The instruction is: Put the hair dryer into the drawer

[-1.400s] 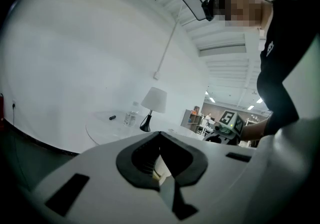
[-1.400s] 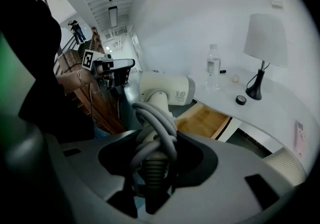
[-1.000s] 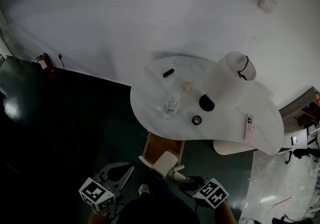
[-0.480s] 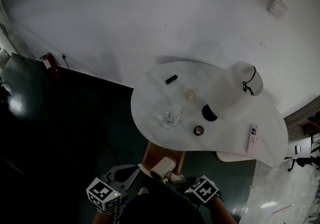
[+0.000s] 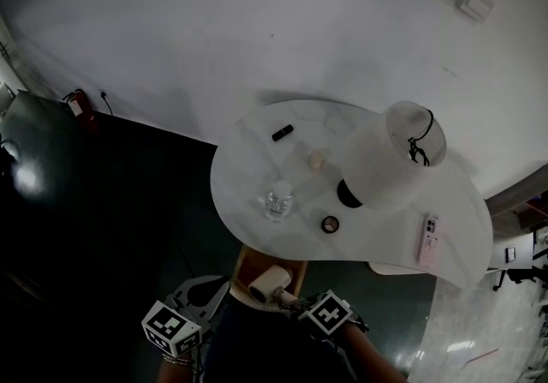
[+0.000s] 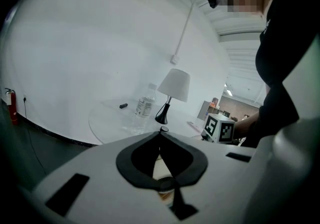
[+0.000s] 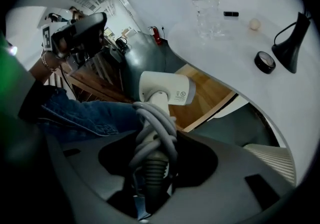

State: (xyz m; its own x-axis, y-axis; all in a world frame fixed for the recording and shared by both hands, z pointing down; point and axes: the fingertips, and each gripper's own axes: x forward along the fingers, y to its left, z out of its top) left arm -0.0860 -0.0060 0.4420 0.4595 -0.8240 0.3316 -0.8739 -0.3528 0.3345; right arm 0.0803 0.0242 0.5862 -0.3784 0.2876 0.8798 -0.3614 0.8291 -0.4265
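The white hair dryer [image 5: 269, 284] hangs over the open wooden drawer [image 5: 294, 267] under the table's near edge. My right gripper [image 5: 297, 302] is shut on its handle, round which the grey cord is wound [image 7: 152, 133]. In the right gripper view the dryer's head [image 7: 165, 87] points left above the drawer's wooden bottom [image 7: 202, 98]. My left gripper [image 5: 204, 297] is to the left of the drawer, holding nothing. In the left gripper view its tips [image 6: 161, 130] meet.
On the white table [image 5: 257, 158] stand a lamp [image 5: 390, 154], a water bottle [image 5: 277, 200], a tape roll [image 5: 330, 224], a pink phone [image 5: 427, 237], a small black thing [image 5: 282, 132] and a small ball [image 5: 316, 159]. A person's jeans-clad leg [image 7: 75, 113] lies left of the drawer.
My right gripper has sunk with the hair dryer and tipped further down, nearer the drawer. My left gripper has shifted a little beside the drawer.
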